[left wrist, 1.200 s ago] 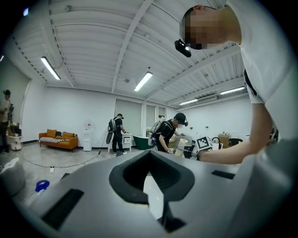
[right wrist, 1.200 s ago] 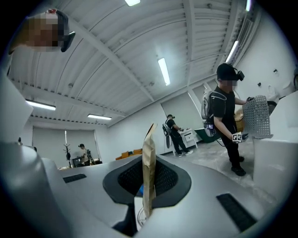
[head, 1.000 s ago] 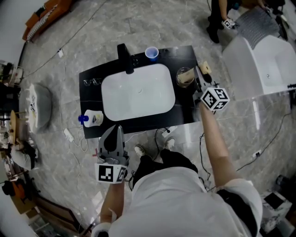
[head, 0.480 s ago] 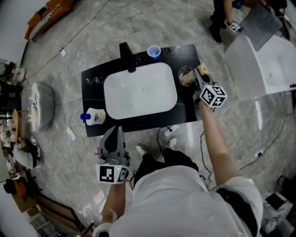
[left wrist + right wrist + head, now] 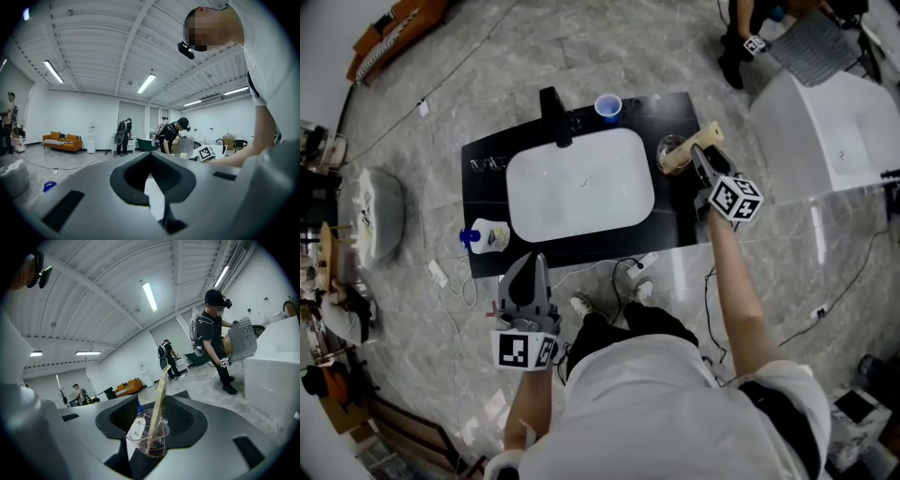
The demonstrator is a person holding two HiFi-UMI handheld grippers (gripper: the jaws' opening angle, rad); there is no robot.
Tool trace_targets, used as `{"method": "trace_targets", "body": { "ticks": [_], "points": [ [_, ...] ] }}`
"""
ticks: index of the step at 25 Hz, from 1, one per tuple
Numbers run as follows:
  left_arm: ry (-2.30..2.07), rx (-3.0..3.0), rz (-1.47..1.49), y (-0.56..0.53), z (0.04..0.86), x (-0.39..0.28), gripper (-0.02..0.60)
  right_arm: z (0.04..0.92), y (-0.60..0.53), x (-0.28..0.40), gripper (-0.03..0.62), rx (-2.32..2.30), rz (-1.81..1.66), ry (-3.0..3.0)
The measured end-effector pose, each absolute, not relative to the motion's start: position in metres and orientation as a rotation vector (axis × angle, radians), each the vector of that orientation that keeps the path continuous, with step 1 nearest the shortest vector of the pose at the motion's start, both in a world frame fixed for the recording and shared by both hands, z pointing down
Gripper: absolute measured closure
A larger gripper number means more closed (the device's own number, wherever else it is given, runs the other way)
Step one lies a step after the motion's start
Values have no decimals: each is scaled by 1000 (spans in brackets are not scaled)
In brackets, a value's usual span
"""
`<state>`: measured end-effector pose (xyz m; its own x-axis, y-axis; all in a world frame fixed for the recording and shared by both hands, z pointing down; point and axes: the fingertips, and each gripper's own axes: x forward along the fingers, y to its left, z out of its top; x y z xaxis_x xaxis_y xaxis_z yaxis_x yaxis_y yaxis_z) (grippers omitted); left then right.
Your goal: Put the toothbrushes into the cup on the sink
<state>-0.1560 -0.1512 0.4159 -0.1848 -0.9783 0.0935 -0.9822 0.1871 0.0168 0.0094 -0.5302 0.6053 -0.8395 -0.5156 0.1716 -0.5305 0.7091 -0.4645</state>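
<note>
A clear cup (image 5: pixel 673 156) stands on the black counter (image 5: pixel 670 220) to the right of the white sink (image 5: pixel 579 184). A toothbrush in a tan paper wrap (image 5: pixel 709 137) leans in it, with its top sticking out. In the right gripper view the cup (image 5: pixel 149 436) and the wrapped toothbrush (image 5: pixel 159 397) stand just ahead of the jaws. My right gripper (image 5: pixel 699 161) is beside the cup; its jaws have just been opening and hold nothing. My left gripper (image 5: pixel 530 272) hangs shut and empty in front of the counter's near edge.
A black faucet (image 5: pixel 553 117) and a blue cup (image 5: pixel 607 107) stand behind the sink. Glasses (image 5: pixel 487 166) and a white bottle with a blue cap (image 5: pixel 487 237) lie at the counter's left. A white tub (image 5: pixel 834 122) is at the right. Cables trail over the floor.
The right gripper has dipped a little by the cup, and the wrapped toothbrush now stands in the cup free of the jaws. The left gripper has not moved.
</note>
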Motion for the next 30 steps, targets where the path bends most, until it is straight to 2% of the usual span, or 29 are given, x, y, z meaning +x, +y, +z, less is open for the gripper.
{"method": "trace_targets", "body": {
  "ticks": [9, 10, 12, 15, 22, 26, 30],
  "points": [
    [-2287, 2065, 4, -163, 414, -151, 580, 556, -499, 100, 409, 1174, 773, -2908],
    [-2270, 2086, -5, -165, 414, -150, 580, 548, -494, 109, 419, 1200, 762, -2912],
    [-2230, 2127, -16, -169, 416, -148, 580, 532, -482, 125, 504, 1240, 748, -2914],
    [-2173, 2185, -39, -176, 416, -146, 580, 510, -459, 147, 537, 1300, 745, -2917],
    [-2031, 2310, -107, -187, 413, -141, 580, 431, -418, 192, 553, 1491, 531, -2974],
    [-1942, 2334, -116, -186, 420, -140, 580, 373, -395, 192, 554, 1519, 330, -3007],
    [-1911, 2352, -130, -180, 419, -146, 580, 346, -370, 180, 554, 1481, 274, -3042]
  ]
}}
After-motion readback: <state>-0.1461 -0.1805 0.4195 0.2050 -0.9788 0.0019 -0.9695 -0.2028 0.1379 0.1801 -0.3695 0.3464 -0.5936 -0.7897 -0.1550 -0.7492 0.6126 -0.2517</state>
